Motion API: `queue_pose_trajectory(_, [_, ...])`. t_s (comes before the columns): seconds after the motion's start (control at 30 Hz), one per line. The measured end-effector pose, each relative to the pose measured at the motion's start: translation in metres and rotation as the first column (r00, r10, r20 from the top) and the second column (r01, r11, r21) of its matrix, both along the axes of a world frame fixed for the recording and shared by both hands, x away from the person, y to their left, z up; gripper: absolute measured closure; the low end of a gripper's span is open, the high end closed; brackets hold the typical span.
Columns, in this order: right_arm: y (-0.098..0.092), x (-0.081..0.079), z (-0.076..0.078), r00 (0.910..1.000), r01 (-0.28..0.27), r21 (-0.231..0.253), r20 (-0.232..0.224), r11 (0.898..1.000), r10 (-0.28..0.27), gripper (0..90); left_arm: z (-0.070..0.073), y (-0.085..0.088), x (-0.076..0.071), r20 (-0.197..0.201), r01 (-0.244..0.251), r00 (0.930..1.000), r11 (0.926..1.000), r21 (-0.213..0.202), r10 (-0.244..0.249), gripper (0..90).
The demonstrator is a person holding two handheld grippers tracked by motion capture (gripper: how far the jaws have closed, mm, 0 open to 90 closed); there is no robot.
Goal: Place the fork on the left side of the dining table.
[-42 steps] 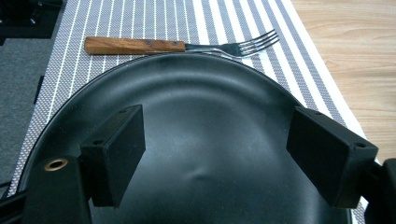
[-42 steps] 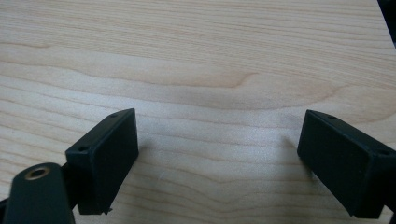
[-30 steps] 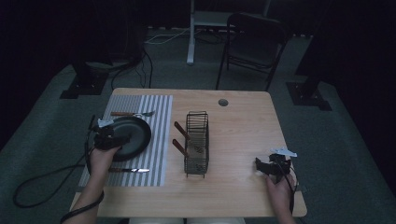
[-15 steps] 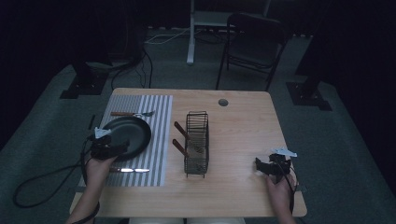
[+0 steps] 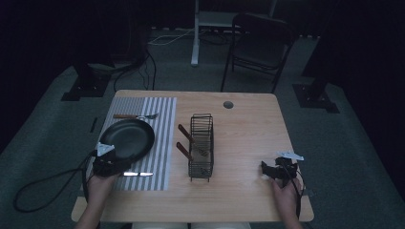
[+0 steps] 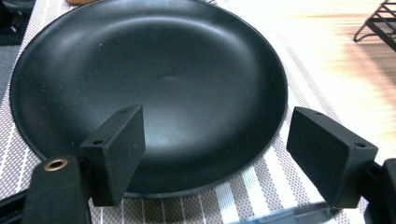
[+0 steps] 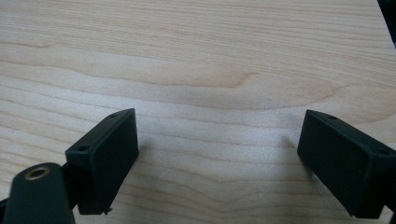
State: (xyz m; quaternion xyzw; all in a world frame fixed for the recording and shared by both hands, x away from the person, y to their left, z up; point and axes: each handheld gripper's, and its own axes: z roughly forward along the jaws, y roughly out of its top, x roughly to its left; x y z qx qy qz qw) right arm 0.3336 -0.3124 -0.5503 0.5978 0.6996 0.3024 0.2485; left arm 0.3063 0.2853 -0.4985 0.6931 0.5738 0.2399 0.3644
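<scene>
One knife (image 5: 137, 174) crosswise on mat, blade toward left claw (image 5: 112, 167).

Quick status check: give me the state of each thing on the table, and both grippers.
Left gripper: open, empty, at the plate's near rim.
Right gripper: open, empty, over bare table.
Black plate: empty, flat on the striped mat.
Knife: flat on mat.
Fork: flat on mat.
Wire rack: upright, holding two wooden-handled utensils.

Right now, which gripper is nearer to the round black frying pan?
Left. The left gripper hovers at the round black frying pan's near rim; the right gripper sits far across the table.
</scene>
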Motion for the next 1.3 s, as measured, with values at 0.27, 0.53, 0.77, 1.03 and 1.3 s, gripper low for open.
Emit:
queue_pose_trajectory(0.27, [0.000, 0.000, 0.000, 1.0000, 0.000, -0.001, -0.001, 1.000, 0.000, 12.0, -0.006, 0.003, -0.026, 0.019, -0.026, 0.9995, 0.9995, 0.016, 0.026, 19.7])
queue_pose_trajectory(0.53, [0.000, 0.000, 0.000, 1.0000, 0.000, -0.001, -0.001, 1.000, 0.000, 12.0, -0.011, 0.008, -0.050, 0.067, -0.059, 0.9961, 0.9979, 0.024, 0.058, 19.7])
queue_pose_trajectory(0.77, [0.000, 0.000, 0.000, 1.0000, 0.000, -0.001, -0.001, 1.000, 0.000, 12.0, -0.021, 0.015, -0.058, 0.066, -0.107, 0.9922, 0.9942, 0.013, 0.106, 19.7])
queue_pose_trajectory(1.03, [0.000, 0.000, 0.000, 1.0000, 0.000, -0.001, -0.001, 1.000, 0.000, 12.0, -0.027, 0.030, -0.055, 0.100, -0.247, 0.9637, 0.9688, -0.014, 0.248, 19.7])
queue_pose_trajectory(1.3, [0.000, 0.000, 0.000, 1.0000, 0.000, -0.001, -0.001, 1.000, 0.000, 12.0, -0.029, 0.037, -0.053, 0.133, -0.313, 0.9405, 0.9495, -0.016, 0.313, 19.7])
